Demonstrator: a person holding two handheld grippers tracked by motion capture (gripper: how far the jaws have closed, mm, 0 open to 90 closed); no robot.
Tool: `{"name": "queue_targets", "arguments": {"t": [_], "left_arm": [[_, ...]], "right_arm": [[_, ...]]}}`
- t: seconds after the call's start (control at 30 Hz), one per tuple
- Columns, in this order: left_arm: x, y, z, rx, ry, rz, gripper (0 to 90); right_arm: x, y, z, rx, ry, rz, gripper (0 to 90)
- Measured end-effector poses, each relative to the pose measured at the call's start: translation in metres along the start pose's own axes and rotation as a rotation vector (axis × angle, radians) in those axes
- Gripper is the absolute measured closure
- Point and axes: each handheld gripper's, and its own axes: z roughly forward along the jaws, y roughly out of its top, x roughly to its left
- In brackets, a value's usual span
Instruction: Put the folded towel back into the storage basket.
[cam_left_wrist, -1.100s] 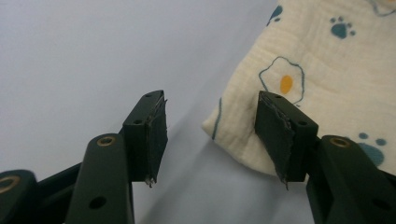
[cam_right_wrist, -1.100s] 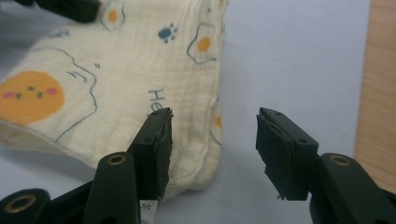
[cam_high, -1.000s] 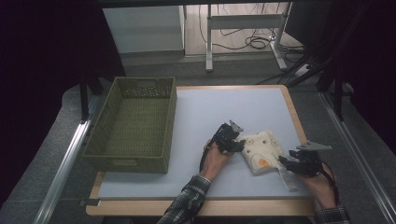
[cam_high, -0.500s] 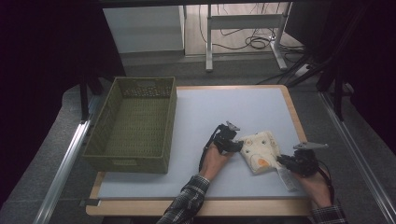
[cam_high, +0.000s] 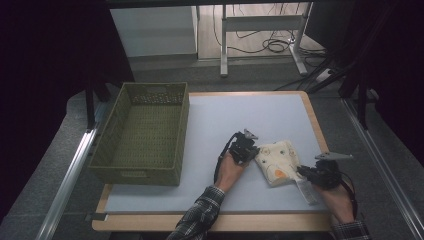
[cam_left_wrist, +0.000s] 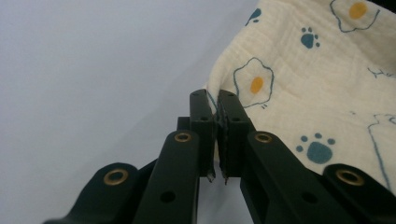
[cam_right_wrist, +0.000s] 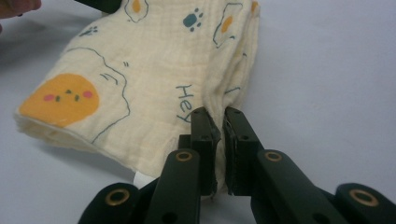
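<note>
"Hey" (in blue letters) is printed on the cloth (cam_right_wrist: 140, 84).

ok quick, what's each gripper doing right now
Left gripper: fingers have just closed, pinching the edge of the folded cloth.
Right gripper: closed on the cloth's opposite edge.

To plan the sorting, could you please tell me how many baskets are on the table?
1: the green basket stands at the table's left side, apart from the folded cloth at the right.
</note>
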Motion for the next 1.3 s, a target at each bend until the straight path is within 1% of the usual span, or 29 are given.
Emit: {"name": "queue_targets", "arguments": {"t": [0.07,0.1,0.2,0.3,0.33,0.7,0.8,0.9,1.1,1.3], "left_arm": [[0.000,0.001,-0.006,-0.010,0.008,0.011,86.3],[0.000,0.002,-0.009,-0.016,0.013,0.013,86.3],[0.001,0.003,-0.019,-0.024,0.024,0.024,86.2],[0.004,0.004,-0.030,-0.029,0.044,0.038,86.1],[0.005,0.005,-0.034,-0.034,0.046,0.035,86.1],[0.013,0.012,-0.075,-0.055,0.105,0.067,85.9],[0.016,0.014,-0.086,-0.051,0.123,0.074,85.9],[0.020,0.016,-0.097,-0.046,0.141,0.069,85.8],[0.028,0.020,-0.118,-0.029,0.180,0.072,85.7],[0.036,0.025,-0.138,-0.005,0.217,0.093,85.6]], "right_arm": [[0.001,0.002,-0.002,-0.003,0.012,-0.001,83.8],[0.003,0.004,-0.003,-0.007,0.011,-0.003,83.8],[0.006,0.010,-0.007,-0.022,0.020,-0.014,83.7],[0.011,0.017,-0.008,-0.036,0.031,-0.029,83.8],[0.014,0.019,-0.009,-0.040,0.033,-0.031,83.7],[0.032,0.041,-0.006,-0.072,0.082,-0.051,83.7],[0.038,0.048,-0.006,-0.077,0.091,-0.064,83.7],[0.044,0.057,-0.006,-0.086,0.103,-0.075,83.7],[0.061,0.072,0.000,-0.095,0.122,-0.100,83.6],[0.075,0.085,0.005,-0.108,0.142,-0.112,83.6]]}}
